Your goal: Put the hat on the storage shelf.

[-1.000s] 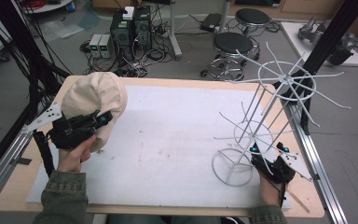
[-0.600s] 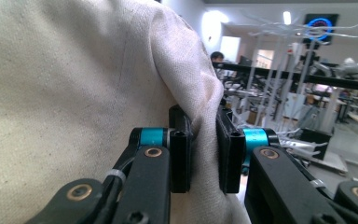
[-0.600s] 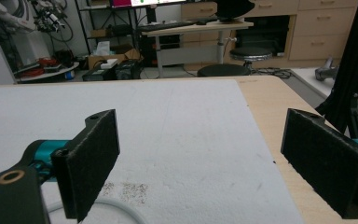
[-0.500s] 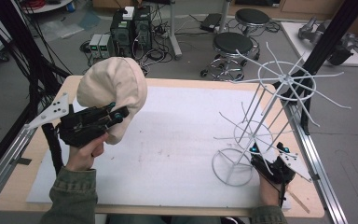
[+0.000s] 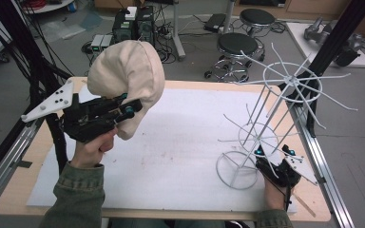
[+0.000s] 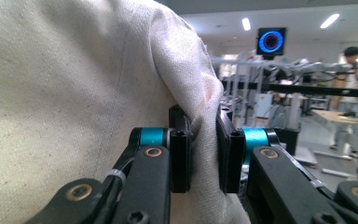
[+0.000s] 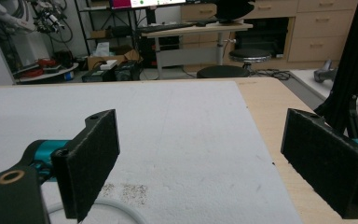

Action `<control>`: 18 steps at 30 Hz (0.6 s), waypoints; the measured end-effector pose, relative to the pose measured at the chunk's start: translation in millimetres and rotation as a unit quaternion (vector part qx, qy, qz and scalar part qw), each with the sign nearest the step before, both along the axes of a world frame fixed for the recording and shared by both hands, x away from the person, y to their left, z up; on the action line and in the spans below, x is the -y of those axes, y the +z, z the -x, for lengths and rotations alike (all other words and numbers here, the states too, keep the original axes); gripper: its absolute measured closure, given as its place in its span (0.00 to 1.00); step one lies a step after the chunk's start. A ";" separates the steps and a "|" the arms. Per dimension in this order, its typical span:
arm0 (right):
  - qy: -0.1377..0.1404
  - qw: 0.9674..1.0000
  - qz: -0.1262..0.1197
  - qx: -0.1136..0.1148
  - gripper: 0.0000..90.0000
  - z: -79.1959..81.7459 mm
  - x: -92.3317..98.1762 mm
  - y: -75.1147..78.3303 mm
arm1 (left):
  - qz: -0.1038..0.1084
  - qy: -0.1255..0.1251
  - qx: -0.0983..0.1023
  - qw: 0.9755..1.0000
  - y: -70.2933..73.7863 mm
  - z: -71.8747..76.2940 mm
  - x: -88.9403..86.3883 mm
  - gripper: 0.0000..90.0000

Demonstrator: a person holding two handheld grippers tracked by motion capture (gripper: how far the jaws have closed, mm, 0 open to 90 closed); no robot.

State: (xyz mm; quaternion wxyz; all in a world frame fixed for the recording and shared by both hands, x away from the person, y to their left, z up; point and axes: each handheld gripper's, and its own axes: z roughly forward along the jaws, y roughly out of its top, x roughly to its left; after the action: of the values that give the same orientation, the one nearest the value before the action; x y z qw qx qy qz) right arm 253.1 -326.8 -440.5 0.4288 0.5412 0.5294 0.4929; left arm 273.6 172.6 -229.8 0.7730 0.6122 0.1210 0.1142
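Two grippers: left gripper (image 5: 123,110) clamps the beige hat (image 5: 128,71), right gripper (image 7: 200,158) gapes empty

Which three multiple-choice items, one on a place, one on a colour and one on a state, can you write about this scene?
1. Where does the wire rack stand on the table?
A. right side
B. left side
C. middle

2. What colour is the cloth cap?
A. blue
B. beige
C. black

3. How is the right gripper?
A. shut on the cap
B. shut on the rack
C. open

Answers: 1 A, the high view shows it near the right edge. 2 B, its fabric is pale beige. 3 C, its fingers stand wide apart over the white mat.
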 end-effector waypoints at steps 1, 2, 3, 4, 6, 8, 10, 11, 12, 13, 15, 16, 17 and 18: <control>0.000 1.000 -0.001 0.000 0.12 0.2 -0.1 0.1 | 0.003 -0.006 0.003 1.000 3.0 0.5 1.4 0.87; 0.000 1.000 -0.002 0.000 0.12 0.3 -0.3 0.2 | 0.008 -0.012 0.005 1.000 6.0 0.9 3.4 0.87; 0.000 1.000 -0.002 0.000 0.12 0.4 -0.5 0.3 | 0.008 -0.012 0.005 1.000 6.0 0.9 3.4 0.87; 0.000 1.000 -0.001 0.000 0.12 0.4 -0.5 0.4 | 0.009 -0.020 0.011 1.000 12.4 1.8 7.4 0.87; 0.000 1.000 0.000 -0.001 0.12 0.6 -0.6 0.5 | 0.010 -0.025 0.015 1.000 16.4 2.2 10.1 0.87; -0.001 1.000 -0.001 -0.001 0.12 0.3 -0.8 0.3 | 0.010 -0.033 0.021 0.999 23.2 2.9 14.5 0.87; 0.000 1.000 -0.002 -0.001 0.12 0.4 -0.9 0.3 | 0.011 -0.041 0.033 0.999 33.4 3.8 21.4 0.87; 0.000 1.000 0.000 -0.001 0.12 0.5 -0.7 0.4 | 0.012 -0.044 0.037 0.998 37.1 4.2 24.2 0.87; 0.000 1.000 0.000 -0.001 0.12 0.7 -0.7 0.4 | 0.012 -0.044 0.037 0.998 37.1 4.2 24.2 0.87; 0.000 1.000 0.000 -0.001 0.12 0.7 -0.6 0.4 | 0.012 -0.049 0.041 0.998 41.5 4.5 27.7 0.87; 0.000 1.000 0.000 -0.001 0.12 0.7 -0.5 0.4 | 0.010 -0.057 0.048 0.997 47.8 5.0 33.6 0.87; 0.000 1.000 -0.002 -0.001 0.12 0.6 -0.6 0.4 | 0.007 -0.063 0.053 0.997 52.6 5.5 38.9 0.87; 0.001 1.000 -0.001 -0.001 0.12 0.6 -0.5 0.4 | 0.006 -0.066 0.055 0.996 54.6 5.5 41.8 0.87; 0.000 1.000 -0.002 -0.001 0.12 0.6 -0.5 0.3 | 0.006 -0.066 0.055 0.996 54.6 5.5 41.8 0.87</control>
State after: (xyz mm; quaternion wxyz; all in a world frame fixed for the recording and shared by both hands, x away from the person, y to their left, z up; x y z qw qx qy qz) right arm 252.5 -326.3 -440.1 0.4275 0.5423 0.5288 0.4935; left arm 268.1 130.8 -175.2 0.7882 0.6068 0.0382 0.0954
